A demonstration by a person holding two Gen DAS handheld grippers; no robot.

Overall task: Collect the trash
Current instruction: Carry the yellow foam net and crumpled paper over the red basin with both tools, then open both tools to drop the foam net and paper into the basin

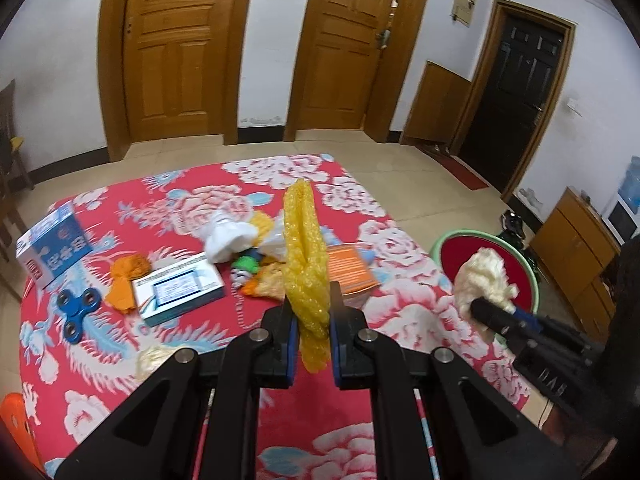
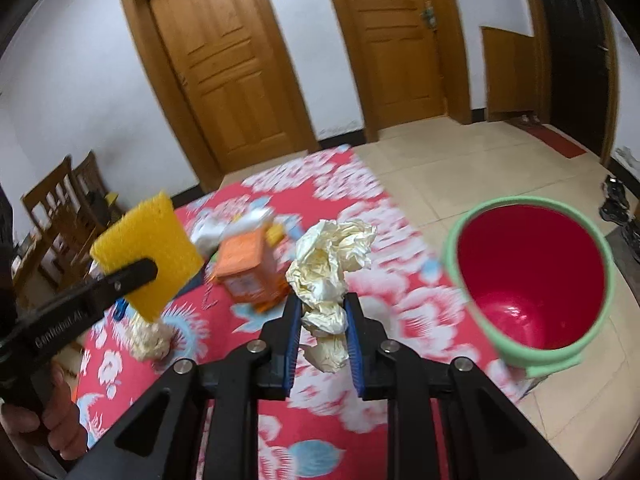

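Observation:
My left gripper [image 1: 310,308] is shut on a yellow bubble-wrap piece [image 1: 304,248] and holds it above the red floral table [image 1: 320,420]. It also shows in the right wrist view [image 2: 150,256] at the left. My right gripper [image 2: 322,312] is shut on a crumpled cream paper wad [image 2: 332,264], held over the table's right edge; the wad also shows in the left wrist view [image 1: 484,280]. A red bin with a green rim [image 2: 532,280] stands on the floor just right of the table, and shows in the left wrist view [image 1: 516,256] behind the wad.
On the table lie a blue box [image 1: 52,248], a blue fidget spinner [image 1: 78,310], a white-blue box [image 1: 178,292], an orange box [image 1: 350,272], orange scraps [image 1: 126,280], a white bag [image 1: 230,236] and another crumpled wad [image 2: 150,340]. Wooden chairs [image 2: 60,208] stand at the left.

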